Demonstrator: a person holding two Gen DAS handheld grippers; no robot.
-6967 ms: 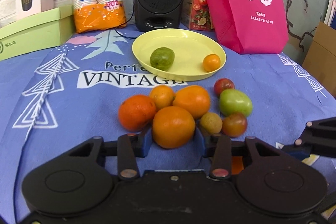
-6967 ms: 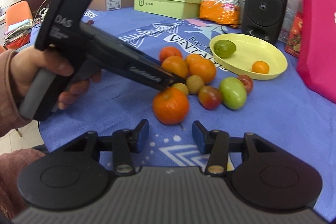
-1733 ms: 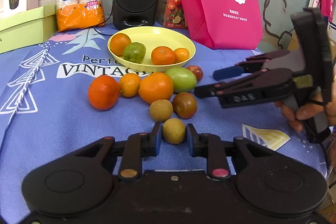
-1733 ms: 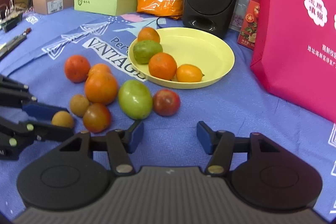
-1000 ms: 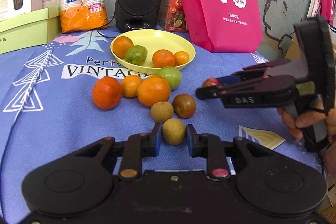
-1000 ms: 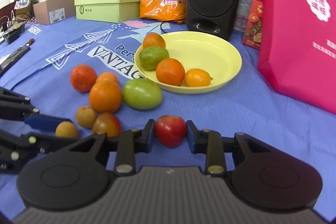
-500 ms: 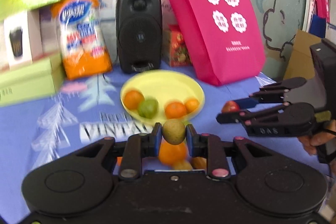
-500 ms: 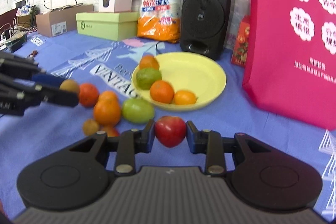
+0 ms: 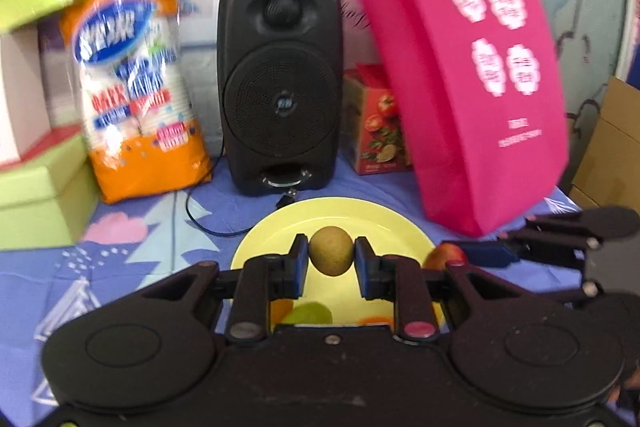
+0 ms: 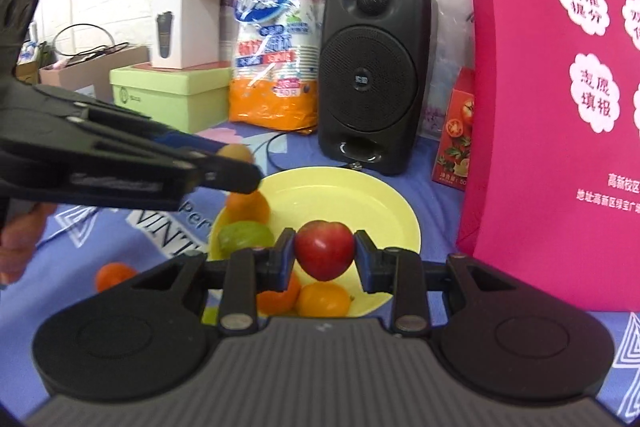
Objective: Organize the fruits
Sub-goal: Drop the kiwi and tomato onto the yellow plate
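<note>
Carrying two fruits to the yellow plate [image 10: 404, 227] at once: we read this as the transport step, release not yet made. The left gripper [image 9: 331, 255] is clamped on a small brownish-green fruit [image 9: 331, 255], pads pressing both sides, and in the left wrist view it hangs above the plate's middle. The right gripper [image 10: 324, 255] is clamped on a red fruit [image 10: 324, 254], held over the near half of the plate.

Already in the plate, as seen from the right wrist: an orange [image 10: 249, 206], a green fruit [image 10: 245, 237], a small yellow-orange fruit [image 10: 323, 299], and another orange one mostly hidden behind the left finger. At least one orange [image 10: 114, 275] is left on the blue cloth [image 10: 444, 211]; how many more lie below the frame we cannot tell.

Pose: both grippers point forward and downward toward the plate, side by side, the left one reaching in across the right wrist view, with a bare hand [image 10: 18, 239] on its grip.

Next move, in our judgement: lower each fruit onto bare plate, toward the empty far side, and part the jaws only close to the surface. Round fruit will roll. The two grippers are near each other, so we would release one after the other.
</note>
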